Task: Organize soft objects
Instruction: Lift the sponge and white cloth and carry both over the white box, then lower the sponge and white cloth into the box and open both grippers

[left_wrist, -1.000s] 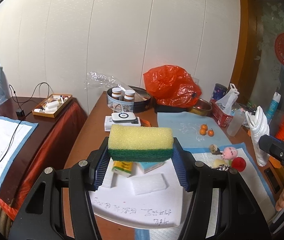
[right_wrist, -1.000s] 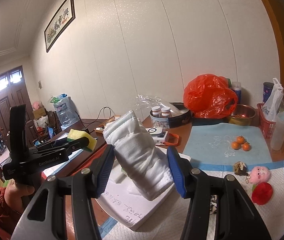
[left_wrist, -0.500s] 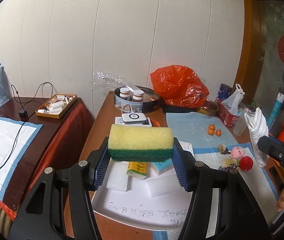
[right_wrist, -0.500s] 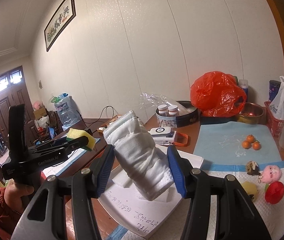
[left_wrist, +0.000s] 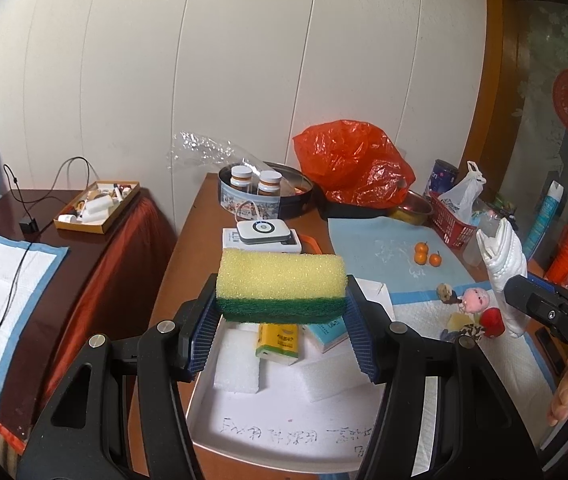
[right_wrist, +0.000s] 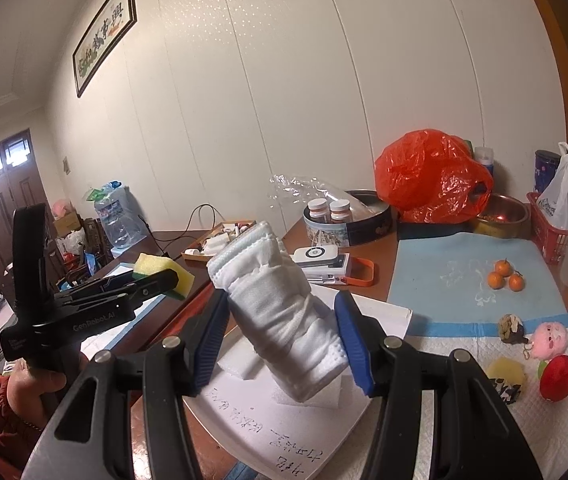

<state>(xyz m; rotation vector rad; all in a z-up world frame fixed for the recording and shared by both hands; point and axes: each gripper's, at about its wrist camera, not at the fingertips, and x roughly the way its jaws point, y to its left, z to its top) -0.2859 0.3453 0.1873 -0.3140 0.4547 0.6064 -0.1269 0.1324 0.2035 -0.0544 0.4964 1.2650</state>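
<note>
My left gripper (left_wrist: 282, 316) is shut on a yellow and green sponge (left_wrist: 280, 280), held in the air above a white tray (left_wrist: 284, 432). The tray holds white foam blocks (left_wrist: 236, 364), a yellow tissue pack (left_wrist: 278, 342) and a teal pack (left_wrist: 329, 330). My right gripper (right_wrist: 284, 344) is shut on a folded white cloth roll (right_wrist: 280, 312), tilted, above the tray's (right_wrist: 268, 432) right part. The cloth also shows in the left wrist view (left_wrist: 503, 268), and the sponge in the right wrist view (right_wrist: 164, 270).
Small toys (left_wrist: 471, 312) and a red ball (right_wrist: 558, 378) lie on a white pad right of the tray. Tangerines (left_wrist: 423, 254) sit on a blue mat. Behind are a white device (left_wrist: 262, 234), a round tin (left_wrist: 268, 196), a red bag (left_wrist: 351, 168) and a red basket (left_wrist: 451, 228).
Both grippers have drawn back toward me with their loads still held; the table items look farther away and more of the tray shows.
</note>
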